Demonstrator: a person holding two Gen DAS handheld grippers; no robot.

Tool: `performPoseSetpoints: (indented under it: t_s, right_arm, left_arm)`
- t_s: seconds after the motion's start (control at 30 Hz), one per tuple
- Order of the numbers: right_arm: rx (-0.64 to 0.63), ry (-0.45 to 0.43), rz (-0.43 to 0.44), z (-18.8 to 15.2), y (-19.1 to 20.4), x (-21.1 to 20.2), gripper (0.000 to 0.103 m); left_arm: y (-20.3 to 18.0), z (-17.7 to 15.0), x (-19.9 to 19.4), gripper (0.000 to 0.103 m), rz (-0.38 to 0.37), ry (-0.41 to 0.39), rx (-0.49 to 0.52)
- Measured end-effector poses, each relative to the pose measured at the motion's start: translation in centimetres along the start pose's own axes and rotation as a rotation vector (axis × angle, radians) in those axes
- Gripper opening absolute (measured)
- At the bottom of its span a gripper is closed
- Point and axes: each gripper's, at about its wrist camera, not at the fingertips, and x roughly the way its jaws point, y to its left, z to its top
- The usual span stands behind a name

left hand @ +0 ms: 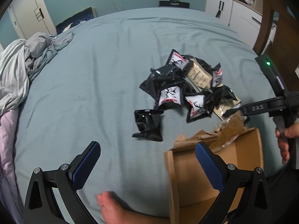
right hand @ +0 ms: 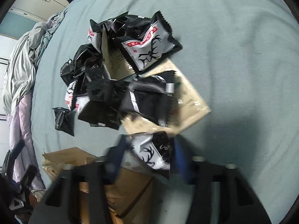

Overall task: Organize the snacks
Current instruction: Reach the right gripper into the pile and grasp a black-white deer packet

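A: Left wrist view first. Left hand-held gripper (left hand: pixel 147 165) spread wide, blue pads (left hand: pixel 209 165) holding nothing, hovering over the near part of the bed (left hand: pixel 104 59).

B: And the snacks?

A: Heaped as a pile of packets (left hand: pixel 188 89) right of centre on the blue-grey sheet: mostly black wrappers, several white-and-red with a deer drawing, a couple beige. One black packet (left hand: pixel 148 125) lying alone just near-left of the heap, apart from it.

B: Anything for putting them in?

A: Open cardboard box (left hand: pixel 220 160) at the near right, torn flap toward the pile, partly behind the right finger. Right hand-held gripper (left hand: pixel 233 111) reaching in from the right edge to the pile's near-right fringe (fingertips hard to make out there). Crumpled duvet (left hand: pixel 22 71) at the far left; bare foot (left hand: pixel 114 209) at the near edge.

B: Right wrist view?

A: Blurred, yet clear enough: right hand-held gripper (right hand: pixel 151 155) clamped on a black-and-white deer packet (right hand: pixel 153 153), held at the near edge of the same pile of packets (right hand: pixel 130 71). Cardboard box (right hand: pixel 123 190) directly beneath and nearer. Lone black packet (right hand: pixel 63 120) off to the left.
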Motion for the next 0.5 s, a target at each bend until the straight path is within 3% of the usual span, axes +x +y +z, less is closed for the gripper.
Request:
performPoseSetpoints:
  t_s: [0.07, 0.13, 0.3, 0.5]
  right_arm:
    - [-0.003, -0.007, 0.015, -0.4, 0.3, -0.2, 0.042]
    - [-0.015, -0.021, 0.019, -0.7, 0.8, -0.6, 0.03]
    - [-0.006, -0.1, 0.056, -1.5, 1.1, -3.0, 0.03]
    - [0.006, -0.266, 0.055, -3.1, 0.9, -7.1, 0.03]
  left_arm:
    - [0.2, 0.2, 0.3, 0.103, 0.011, 0.001, -0.005]
    - [0.5, 0.4, 0.6, 0.103, 0.017, 0.003, -0.014]
    - [1.8, 1.2, 1.7, 0.103, 0.029, 0.016, -0.057]
    - [3.6, 3.0, 4.6, 0.103, -0.003, 0.069, -0.127]
